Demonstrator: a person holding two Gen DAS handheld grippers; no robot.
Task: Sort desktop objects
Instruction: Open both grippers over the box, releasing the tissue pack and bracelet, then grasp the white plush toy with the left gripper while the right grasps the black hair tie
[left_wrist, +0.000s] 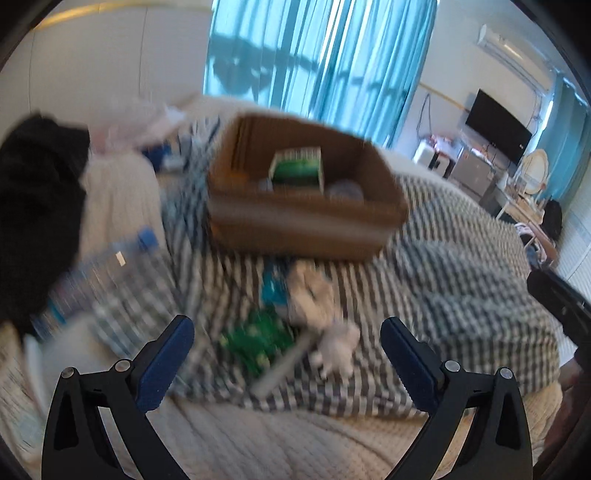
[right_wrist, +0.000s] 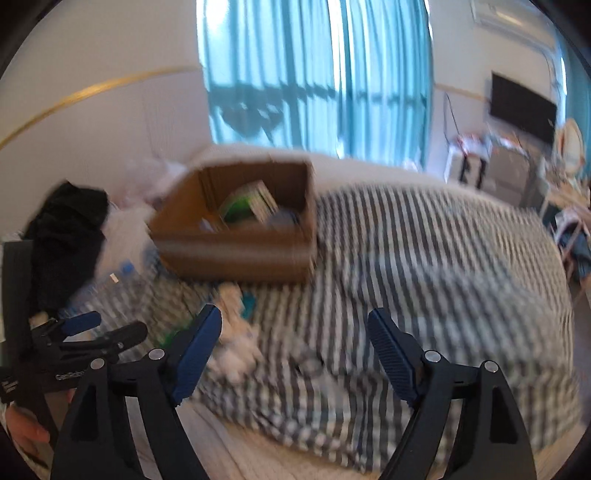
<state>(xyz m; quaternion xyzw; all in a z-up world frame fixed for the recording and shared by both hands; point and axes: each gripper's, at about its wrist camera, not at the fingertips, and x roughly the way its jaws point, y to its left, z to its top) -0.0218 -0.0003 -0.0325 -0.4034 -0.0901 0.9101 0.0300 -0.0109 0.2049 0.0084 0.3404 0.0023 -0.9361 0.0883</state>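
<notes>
Plainly, target: green packet (left_wrist: 255, 341) on the striped blanket (left_wrist: 461, 295) of the bed, among loose clutter before the cardboard box (left_wrist: 306, 221)
Bearing: just ahead of the left gripper (left_wrist: 287, 338), between its jaws' lines; long axis blurred
Nearer hand: left; right gripper (right_wrist: 294, 328) lies to its right
Jaws: both wide, empty

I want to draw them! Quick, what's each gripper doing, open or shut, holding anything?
Left gripper: open, nothing between its fingers.
Right gripper: open, nothing between its fingers.
</notes>
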